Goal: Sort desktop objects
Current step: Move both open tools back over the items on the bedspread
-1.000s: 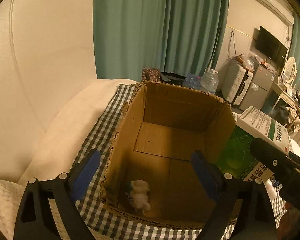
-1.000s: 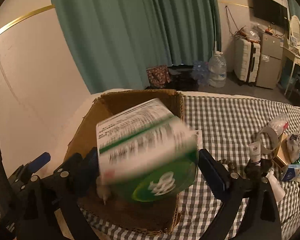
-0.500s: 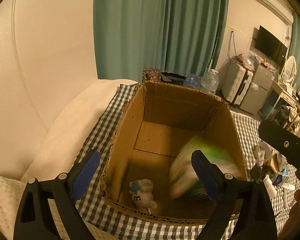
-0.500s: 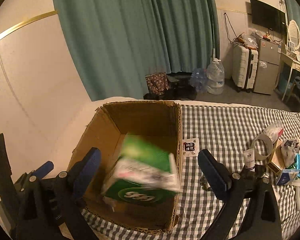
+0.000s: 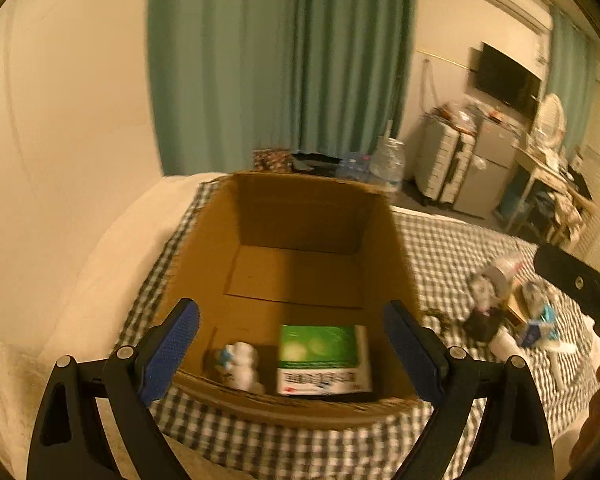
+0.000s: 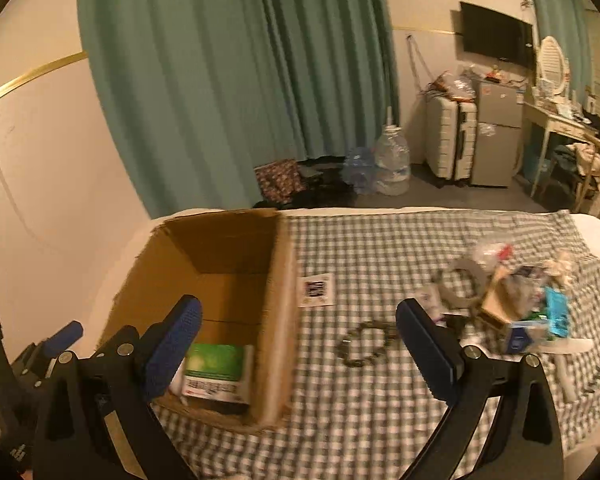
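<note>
Green box [image 5: 323, 358]: flat carton; green top face with pale round marks; white side panel with rows of dark print and a red mark at its lower left corner. Print too blurred to read.
Location: lies flat on the floor of the cardboard box [image 5: 300, 224], at the near wall, toward the right side.
Neighbour: small white figure with a blue patch [image 5: 240, 364], just left of the green box, inside the same cardboard box.
Cardboard box: open top, brown, standing on a checked cloth [image 6: 380, 248].
Left gripper [image 5: 292, 348]: fingers spread wide apart, holding nothing, hovering over the near edge of the cardboard box.
Right gripper [image 6: 300, 344]: fingers spread wide apart, empty, above the right wall of the cardboard box.
Unsorted items: pile of small objects [image 6: 520, 300] on the cloth, well right of the cardboard box; bead bracelet [image 6: 366, 344] and a printed card [image 6: 317, 290] between them.
</note>
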`<action>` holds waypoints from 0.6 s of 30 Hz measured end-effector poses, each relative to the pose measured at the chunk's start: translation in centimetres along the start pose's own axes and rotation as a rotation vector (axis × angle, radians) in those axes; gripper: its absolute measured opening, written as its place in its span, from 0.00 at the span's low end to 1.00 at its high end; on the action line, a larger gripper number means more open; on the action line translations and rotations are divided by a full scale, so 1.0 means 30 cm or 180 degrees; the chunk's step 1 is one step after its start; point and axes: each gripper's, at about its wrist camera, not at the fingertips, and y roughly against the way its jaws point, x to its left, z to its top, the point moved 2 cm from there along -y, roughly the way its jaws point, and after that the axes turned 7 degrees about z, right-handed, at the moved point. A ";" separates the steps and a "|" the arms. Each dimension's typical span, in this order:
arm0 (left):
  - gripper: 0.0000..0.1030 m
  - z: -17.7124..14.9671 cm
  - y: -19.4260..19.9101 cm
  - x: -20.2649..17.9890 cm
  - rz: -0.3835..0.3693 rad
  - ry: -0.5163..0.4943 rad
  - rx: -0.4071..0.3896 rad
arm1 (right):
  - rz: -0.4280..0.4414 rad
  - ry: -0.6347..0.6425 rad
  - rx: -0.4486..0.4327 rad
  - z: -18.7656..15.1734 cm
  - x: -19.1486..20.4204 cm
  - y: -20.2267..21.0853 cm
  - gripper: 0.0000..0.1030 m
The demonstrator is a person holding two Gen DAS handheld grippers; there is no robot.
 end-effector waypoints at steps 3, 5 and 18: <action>0.93 -0.014 0.048 -0.082 -0.0074 -0.0051 0.0013 | -0.0087 0.0000 -0.0101 -0.004 -0.056 0.070 0.95; 0.93 -0.025 0.072 -0.133 -0.0119 -0.0050 0.0041 | -0.0095 -0.0037 -0.0139 -0.003 -0.094 0.112 0.95; 0.93 -0.092 0.170 -0.488 -0.0238 -0.0123 0.0055 | -0.0276 -0.0117 -0.0333 -0.050 -0.409 0.351 0.95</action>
